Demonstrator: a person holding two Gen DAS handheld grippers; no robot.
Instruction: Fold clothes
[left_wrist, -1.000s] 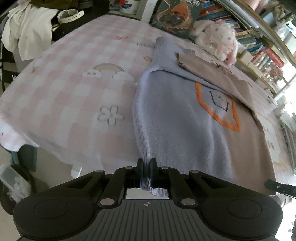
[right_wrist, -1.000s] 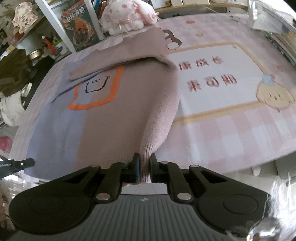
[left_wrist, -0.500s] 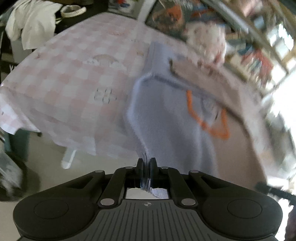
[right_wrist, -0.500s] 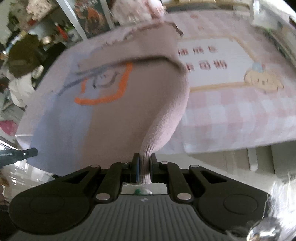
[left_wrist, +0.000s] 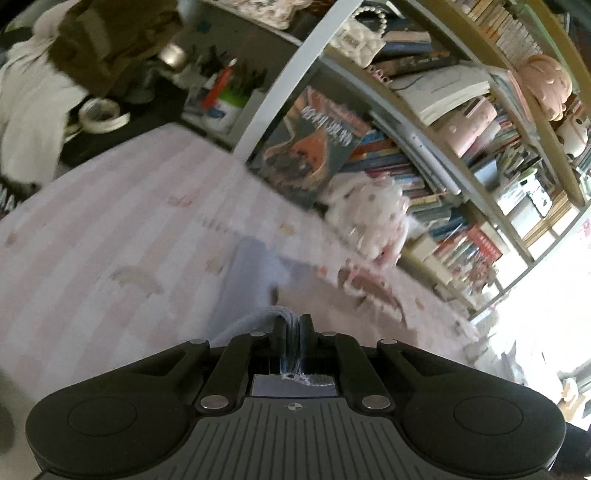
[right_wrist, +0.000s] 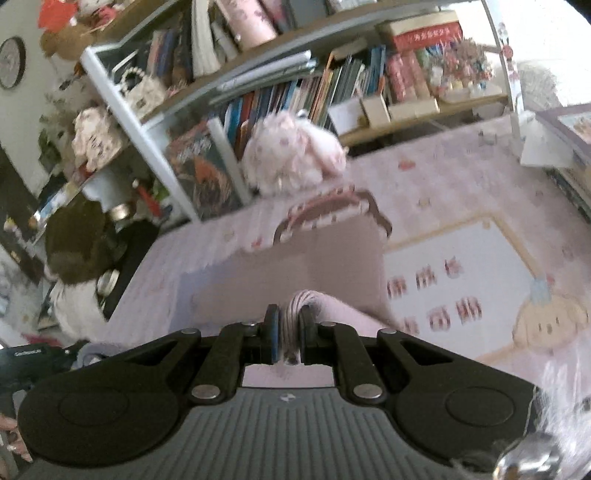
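A lavender and mauve sweater (left_wrist: 251, 273) lies on a pink checked bedspread (left_wrist: 110, 229). My left gripper (left_wrist: 293, 325) is shut on the sweater's lavender ribbed hem, lifted above the bed. In the right wrist view the sweater (right_wrist: 314, 258) shows its mauve half, collar toward the shelf. My right gripper (right_wrist: 288, 317) is shut on the mauve ribbed hem, which arches up between its fingers. Both views are blurred by motion, and most of the sweater's body is hidden under the gripper bodies.
A pink plush rabbit (right_wrist: 291, 155) sits at the far edge of the bed against a bookshelf (right_wrist: 295, 81). White and brown clothes (left_wrist: 44, 74) pile at the left. The bedspread's printed panel with a cartoon dog (right_wrist: 546, 321) lies to the right.
Both grippers have lifted and swung forward with the hem, carrying it toward the collar; the views now tilt up to the bookshelf. Both stay shut on the sweater.
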